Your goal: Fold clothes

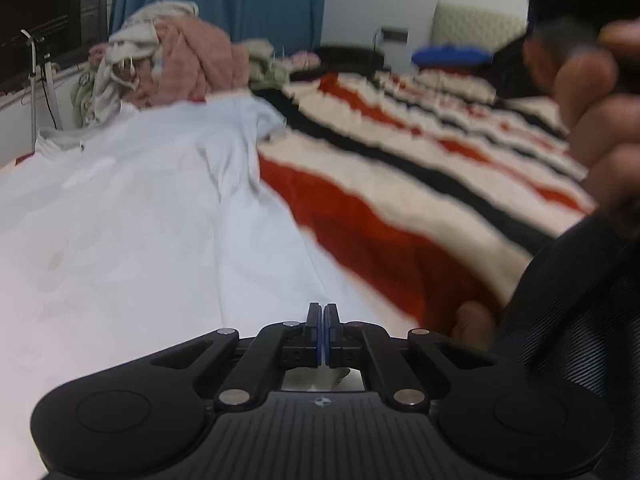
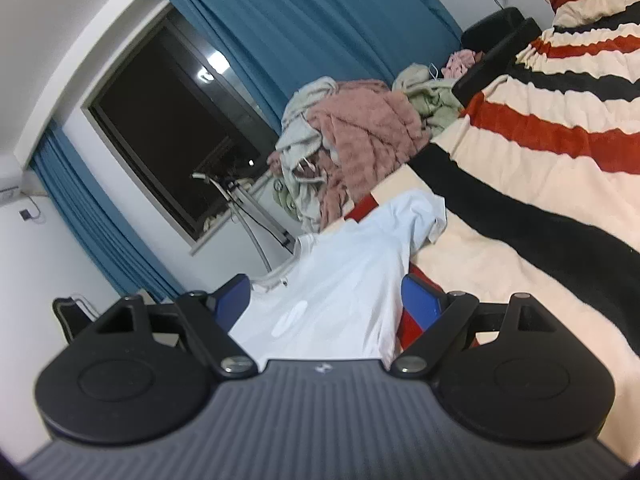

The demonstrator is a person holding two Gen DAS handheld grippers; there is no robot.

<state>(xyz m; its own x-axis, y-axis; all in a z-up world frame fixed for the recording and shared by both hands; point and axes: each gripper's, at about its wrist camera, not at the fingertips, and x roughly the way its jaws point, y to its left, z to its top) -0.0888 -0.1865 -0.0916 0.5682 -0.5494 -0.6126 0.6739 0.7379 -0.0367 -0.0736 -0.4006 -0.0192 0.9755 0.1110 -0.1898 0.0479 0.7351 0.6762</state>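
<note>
Window side: dark window (image 2: 168,128) w/ blue curtains (image 2: 320,12), far left.
Clothes pile: pink, grey & green soft clothes (image 2: 352,136) heaped at the far end of the bed, prob. waiting their turn.
Task thing: pale blue-white cotton shirt (image 1: 132,208) lies spread flat on the bed's red, black & cream striped fuzzy blanket (image 1: 400,184), smooth so it can be folded.
Left claw (image 1: 323,328): jaws pressed tight together at the shirt's near edge; can't tell if cloth is pinched.
Right claw (image 2: 324,300): wide, holding nothing, low over the shirt, ready to grab.
Hand (image 1: 592,120): blurry, far right, holding the other tool.
</note>
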